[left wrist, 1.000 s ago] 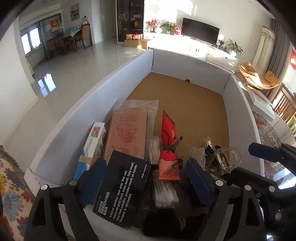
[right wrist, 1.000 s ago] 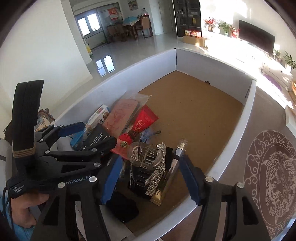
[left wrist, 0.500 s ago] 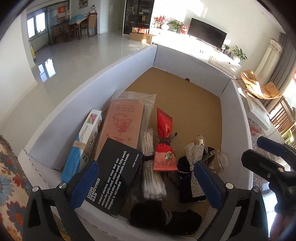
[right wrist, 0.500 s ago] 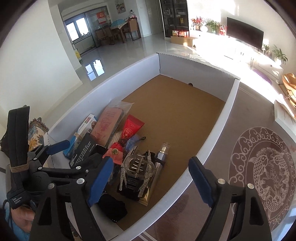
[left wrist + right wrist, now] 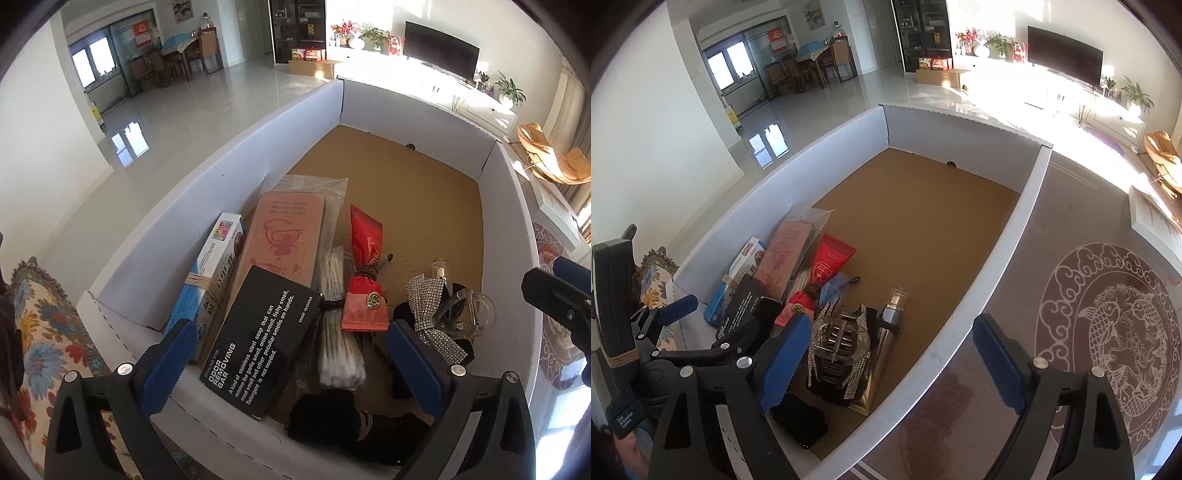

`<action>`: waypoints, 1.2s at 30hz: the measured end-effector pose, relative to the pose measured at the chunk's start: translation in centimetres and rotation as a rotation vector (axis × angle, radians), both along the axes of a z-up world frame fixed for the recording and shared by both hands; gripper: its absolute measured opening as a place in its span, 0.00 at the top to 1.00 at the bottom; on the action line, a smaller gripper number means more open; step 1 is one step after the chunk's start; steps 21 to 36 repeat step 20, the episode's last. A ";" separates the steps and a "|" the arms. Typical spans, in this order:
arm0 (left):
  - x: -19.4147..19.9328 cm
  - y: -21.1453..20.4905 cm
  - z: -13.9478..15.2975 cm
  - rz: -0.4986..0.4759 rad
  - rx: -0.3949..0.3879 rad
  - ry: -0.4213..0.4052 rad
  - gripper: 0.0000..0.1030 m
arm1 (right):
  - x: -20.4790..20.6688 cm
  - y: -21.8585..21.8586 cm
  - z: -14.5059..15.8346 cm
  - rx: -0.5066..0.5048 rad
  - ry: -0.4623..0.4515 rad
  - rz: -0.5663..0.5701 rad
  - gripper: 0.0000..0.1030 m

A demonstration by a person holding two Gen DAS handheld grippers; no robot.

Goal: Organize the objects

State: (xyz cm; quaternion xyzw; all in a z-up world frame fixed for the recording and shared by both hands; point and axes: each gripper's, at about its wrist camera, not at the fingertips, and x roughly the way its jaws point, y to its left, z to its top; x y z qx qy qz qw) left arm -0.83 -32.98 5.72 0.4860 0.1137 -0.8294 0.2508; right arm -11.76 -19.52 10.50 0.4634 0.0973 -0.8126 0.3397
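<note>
A white cardboard box [image 5: 236,155] holds the objects at its near end. Side by side lie a blue-white carton [image 5: 218,273], a pink case in a clear bag [image 5: 288,236], a black "odor removing bar" box [image 5: 266,339], cotton swabs [image 5: 338,317] and a red pouch [image 5: 365,280]. A rhinestone bow [image 5: 432,310], a clear hair clip [image 5: 838,339] and a gold spray tube [image 5: 890,325] rest at the right. My left gripper [image 5: 291,365] hangs open above the black box, holding nothing. My right gripper [image 5: 890,362] is opening, wide of the clip below it, its right finger outside the box wall [image 5: 1008,251].
Black cloth [image 5: 332,417] lies against the box's near wall. A floral cushion [image 5: 40,332] sits left of the box. A rug with a fish medallion [image 5: 1115,332] spreads to the right, and a white slab [image 5: 1152,218] lies beyond it.
Both grippers have drawn back and up from the box and their jaws have widened. The right's pads, close around the clip a second ago, now stand clear of it.
</note>
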 end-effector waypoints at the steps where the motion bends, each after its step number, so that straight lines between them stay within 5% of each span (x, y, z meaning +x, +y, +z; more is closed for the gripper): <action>1: -0.1 0.0 -0.1 -0.001 -0.001 -0.008 0.00 | -0.1 0.0 -0.1 -0.002 -0.001 -0.003 0.13; 10: 0.6 -0.6 1.0 0.065 -0.060 0.025 0.00 | -0.5 -0.1 -0.5 0.003 -0.003 -0.003 0.13; 36: 0.8 -0.7 2.3 0.093 -0.042 0.084 0.00 | -0.3 -0.2 -0.4 -0.002 0.001 0.000 0.13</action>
